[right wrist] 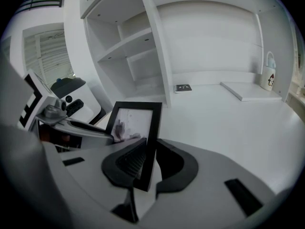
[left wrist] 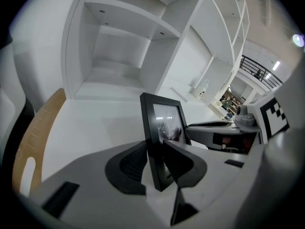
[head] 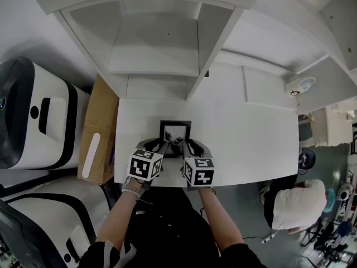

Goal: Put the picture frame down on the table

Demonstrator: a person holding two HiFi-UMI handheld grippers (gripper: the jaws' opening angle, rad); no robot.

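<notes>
A white shelving unit (head: 162,43) with open compartments fills the far side of the scene, and below it lies a broad white table (head: 245,144). To the left of the table stand bulky white machines with black bands (head: 33,116), and a brown cardboard sheet (head: 99,127) leans between them and the table's left edge. On the floor at the near right a person in a white top (head: 295,205) crouches beside some cables. At the middle of the table's near edge the two hand-held tools meet, each with its marker cube turned up. The left gripper (head: 160,147) has its jaws closed on the left side bar of the picture frame (head: 175,130), and its pads look pressed to the front and back. The right gripper (head: 188,147) pinches the right side bar in the same way. The black frame stands upright between them, with its glass towards the person and a pale picture behind it. No view shows whether its lower edge rests on the tabletop. Far to the right a flat white board (right wrist: 250,90) and a small white container (right wrist: 269,75) sit on the table. A little dark item (right wrist: 183,88) lies by the foot of the shelf upright.
</notes>
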